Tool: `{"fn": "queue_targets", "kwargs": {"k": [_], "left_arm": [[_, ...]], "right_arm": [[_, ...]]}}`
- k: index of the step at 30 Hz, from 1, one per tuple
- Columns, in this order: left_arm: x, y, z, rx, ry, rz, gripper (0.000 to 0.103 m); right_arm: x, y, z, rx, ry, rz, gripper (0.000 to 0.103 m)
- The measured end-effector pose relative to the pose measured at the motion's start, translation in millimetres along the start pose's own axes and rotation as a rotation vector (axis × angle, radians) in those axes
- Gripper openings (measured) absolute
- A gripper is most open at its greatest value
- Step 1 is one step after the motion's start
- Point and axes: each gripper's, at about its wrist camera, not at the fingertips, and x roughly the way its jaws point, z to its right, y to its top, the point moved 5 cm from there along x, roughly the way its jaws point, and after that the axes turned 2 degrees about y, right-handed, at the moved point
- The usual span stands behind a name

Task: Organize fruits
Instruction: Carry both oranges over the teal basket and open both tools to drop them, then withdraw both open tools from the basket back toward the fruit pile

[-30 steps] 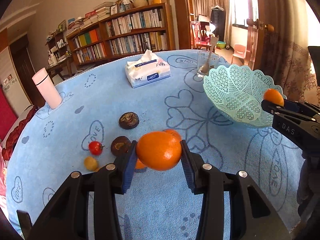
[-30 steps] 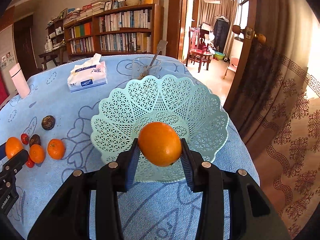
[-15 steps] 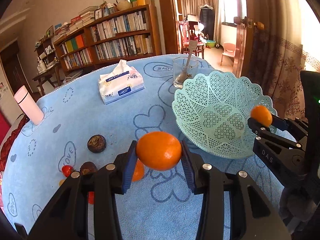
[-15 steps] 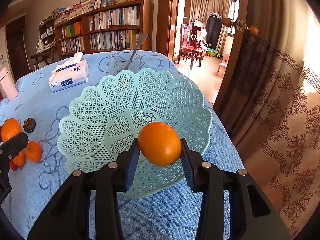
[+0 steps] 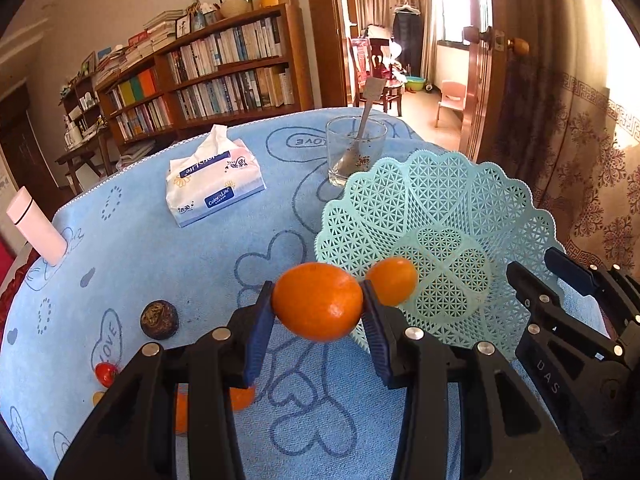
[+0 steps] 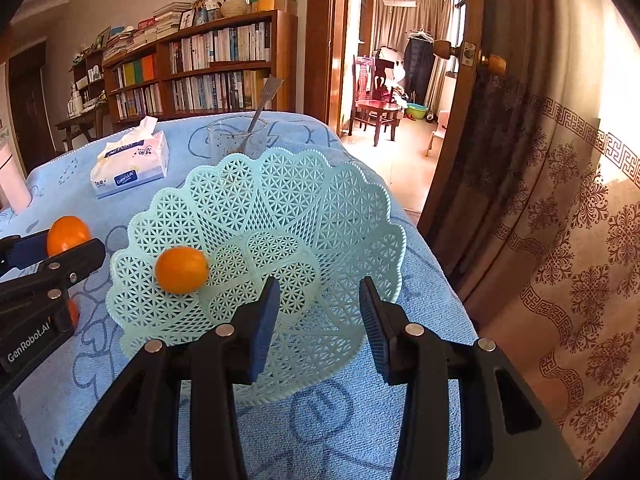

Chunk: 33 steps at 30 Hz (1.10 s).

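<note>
My left hand-held gripper (image 5: 318, 304) pinches a smooth round orange (image 5: 317, 301) between ribbed blue pads. My right hand-held gripper (image 6: 318, 312) gapes with nothing in it. Just ahead, a second orange (image 6: 181, 269) sits inside the mint lattice plastic basket (image 6: 320, 208) on the fuzzy blue worktop (image 5: 160, 248).

- A round glossy orange (image 5: 318, 302) is sitting pinched between blue pads, just beside the basket.
- A smaller smooth orange (image 6: 181, 269) is lying inside the mint-green lattice plastic basket (image 6: 340, 200), on its left slope.
- A dark wrinkled round fruit (image 5: 159, 319) and a small red tomato (image 5: 105, 373) are resting on the counter.
</note>
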Motion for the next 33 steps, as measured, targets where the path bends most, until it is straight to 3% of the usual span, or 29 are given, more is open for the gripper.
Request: {"fn": "queue_targets", "kwargs": {"k": [13,14,17,20,28,33], "left_arm": [[21,7,14,0.006,-0.055,-0.027,0.043],[22,7,15,0.005,-0.056,-0.029,0.044],[19,11,11,-0.003,-0.037,-0.001,0.068],[15,13,6,-0.006,-0.03,0.01,0.068],[7,10,-8,-0.029,-0.008,0.012,0.071],[0,5,-14,-0.03,0.002,0.02,0.078]], "right_arm": [[-7,2,3,0.021,-0.008,0.021,0.043],[-8,2,3,0.023,-0.008,0.022,0.043],[-9,2,4,0.031,-0.009,0.025,0.043],[-10,1,4,0.034,-0.006,0.028,0.051],[-15,2,1,0.023,-0.005,0.03,0.052],[-16,2,1,0.025,0.001,0.026,0.053]]}}
